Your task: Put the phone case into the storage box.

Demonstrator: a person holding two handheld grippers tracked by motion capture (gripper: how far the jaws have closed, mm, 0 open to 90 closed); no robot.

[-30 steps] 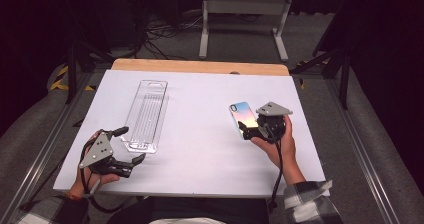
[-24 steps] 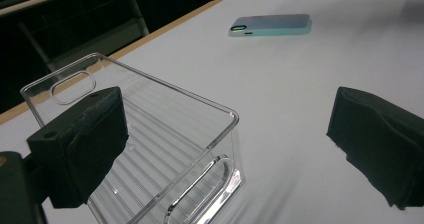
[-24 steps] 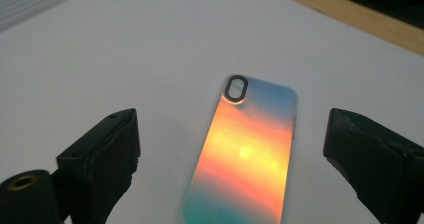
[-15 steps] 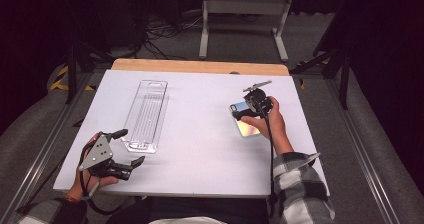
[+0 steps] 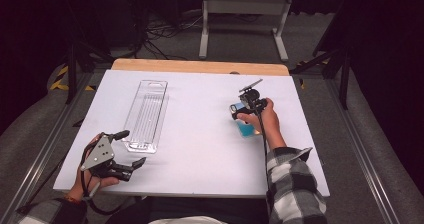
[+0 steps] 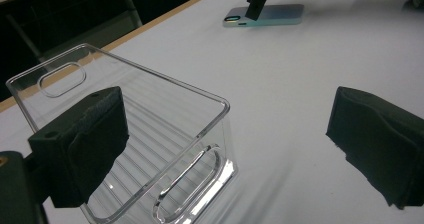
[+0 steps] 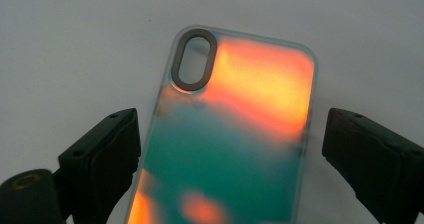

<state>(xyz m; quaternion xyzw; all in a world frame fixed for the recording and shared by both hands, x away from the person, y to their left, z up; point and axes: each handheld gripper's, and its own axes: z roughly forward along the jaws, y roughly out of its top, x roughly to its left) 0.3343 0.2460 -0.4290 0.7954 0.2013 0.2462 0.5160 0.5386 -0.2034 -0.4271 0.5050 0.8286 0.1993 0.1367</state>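
Right gripper (image 5: pixel 239 109) sits over the phone case (image 5: pixel 244 125) on the right half of the white worktop (image 5: pixel 200 149), pointing down at it. In the right gripper view the phone case (image 7: pixel 235 144) lies flat between the two black jaws, iridescent orange and teal, with its oval camera cutout at the far end. The left jaw is at or just beside the case's long edge; whether it touches cannot be told. The right jaw stands clearly apart from the other edge. So the right gripper is open, straddling the case and not clamped on it; its jaws have just been opening, with the case between them. The case rests on the worktop and is not lifted. The person's right hand (image 5: pixel 262 119) wraps the gripper body, a plaid sleeve (image 5: pixel 292 184) behind it.

Left gripper (image 5: pixel 135 149) is near the front left edge of the worktop, jaws spread wide with nothing between the pads: open. Left hand (image 5: pixel 92 176) holds it low at the worktop's front edge. In the left gripper view its left jaw sits in front of the near end of the clear plastic tray (image 6: pixel 150 149), and the right jaw is over bare worktop.

The clear plastic tray (image 5: pixel 146 115) lies lengthwise on the left half of the worktop, well apart from the phone case. The far edge of the worktop shows a wooden strip (image 5: pixel 200 66).
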